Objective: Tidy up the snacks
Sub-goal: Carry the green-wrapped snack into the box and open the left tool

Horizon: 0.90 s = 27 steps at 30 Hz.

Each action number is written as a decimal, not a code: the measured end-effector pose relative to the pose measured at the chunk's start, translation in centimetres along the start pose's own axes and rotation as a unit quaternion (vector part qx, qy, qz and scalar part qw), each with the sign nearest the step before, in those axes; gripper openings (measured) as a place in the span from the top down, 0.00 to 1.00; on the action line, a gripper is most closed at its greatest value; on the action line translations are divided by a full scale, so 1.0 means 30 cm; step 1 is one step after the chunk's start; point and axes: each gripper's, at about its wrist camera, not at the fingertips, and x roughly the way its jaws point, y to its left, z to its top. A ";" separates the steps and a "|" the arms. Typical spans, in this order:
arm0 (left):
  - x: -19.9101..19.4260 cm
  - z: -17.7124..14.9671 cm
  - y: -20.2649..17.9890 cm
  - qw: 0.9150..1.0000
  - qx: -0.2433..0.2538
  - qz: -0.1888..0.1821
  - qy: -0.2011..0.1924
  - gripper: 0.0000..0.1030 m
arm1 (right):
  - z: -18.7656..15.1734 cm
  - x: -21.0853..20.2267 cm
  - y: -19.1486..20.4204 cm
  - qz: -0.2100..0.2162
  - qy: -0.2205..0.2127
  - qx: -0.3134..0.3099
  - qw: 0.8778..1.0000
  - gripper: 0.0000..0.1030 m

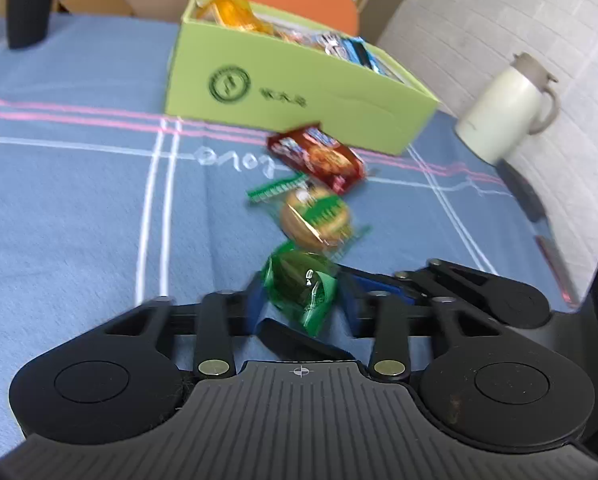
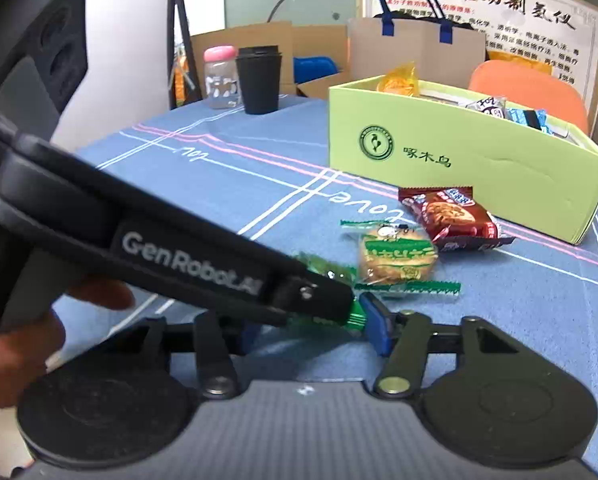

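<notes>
A green-wrapped snack (image 1: 299, 292) is pinched between the blue pads of my left gripper (image 1: 301, 300), just above the blue tablecloth. In the right wrist view the left gripper's body crosses the frame and the snack's green wrapper (image 2: 353, 314) shows at its tip. My right gripper (image 2: 315, 330) is open, its blue pads on either side of that tip. A round cookie in a clear green pack (image 1: 313, 216) (image 2: 395, 258) and a dark red cookie pack (image 1: 319, 158) (image 2: 453, 216) lie on the cloth before the light green box (image 1: 299, 92) (image 2: 459, 164), which holds several snacks.
A black cup (image 2: 259, 80) and a pink-lidded jar (image 2: 221, 78) stand at the far left of the table. A white thermos jug (image 1: 507, 112) stands at the right by the wall. An orange chair (image 2: 531, 92), a paper bag and cardboard boxes are behind the table.
</notes>
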 end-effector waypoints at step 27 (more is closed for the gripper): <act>0.510 0.813 -0.223 0.995 0.077 0.012 -0.058 0.80 | 0.463 0.254 -0.637 -0.097 -0.075 0.048 0.991 0.26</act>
